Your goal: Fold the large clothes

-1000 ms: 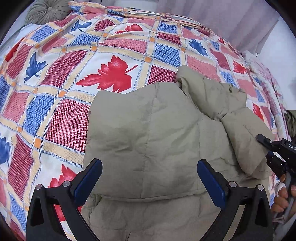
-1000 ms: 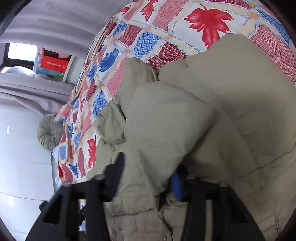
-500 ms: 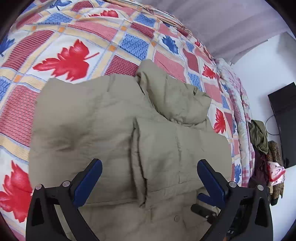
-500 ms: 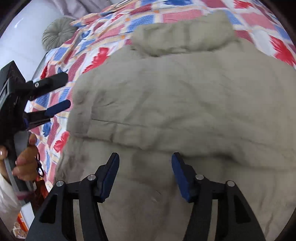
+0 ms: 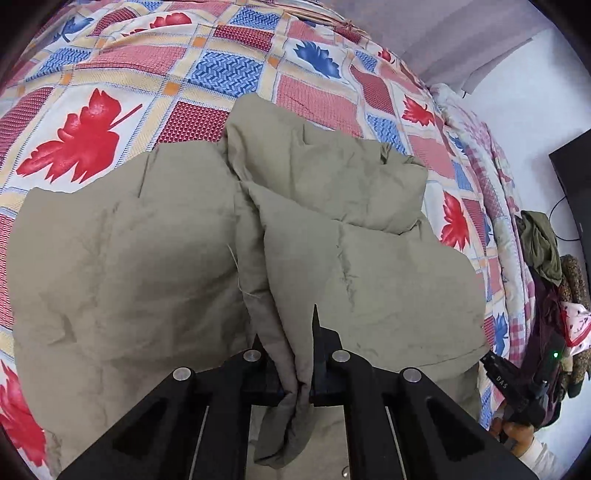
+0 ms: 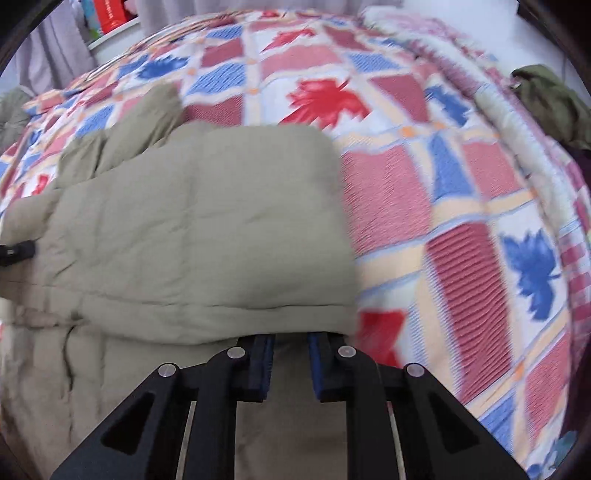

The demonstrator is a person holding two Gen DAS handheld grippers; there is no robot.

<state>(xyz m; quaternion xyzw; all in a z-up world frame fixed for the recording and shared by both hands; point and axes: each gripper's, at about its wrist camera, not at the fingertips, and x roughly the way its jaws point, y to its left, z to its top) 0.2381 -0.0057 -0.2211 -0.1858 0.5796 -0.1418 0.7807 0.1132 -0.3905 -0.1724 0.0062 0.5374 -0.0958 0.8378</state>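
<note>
A khaki padded jacket (image 5: 122, 258) lies on the patchwork bedspread (image 5: 229, 74), with one side folded over its middle and the hood (image 5: 317, 162) bunched at the far end. My left gripper (image 5: 291, 354) is shut on a raised fold of the jacket near its front edge. In the right wrist view the jacket (image 6: 192, 229) fills the left half. My right gripper (image 6: 291, 354) is closing, its blue pads close together under the folded edge with khaki fabric between them. The right gripper (image 5: 517, 384) also shows at the bed's right side, held by a hand (image 5: 517, 439).
The leaf-pattern bedspread (image 6: 461, 229) stretches to the right of the jacket. A pile of dark and olive clothes (image 5: 543, 251) hangs beyond the bed's right edge, with a dark screen (image 5: 576, 184) on the wall behind. A red box (image 6: 114, 14) stands past the far edge.
My left gripper closed on a fold of the jacket after standing wide open. The right gripper swung toward the jacket's right edge and its jaws narrowed. One side now lies folded over the middle.
</note>
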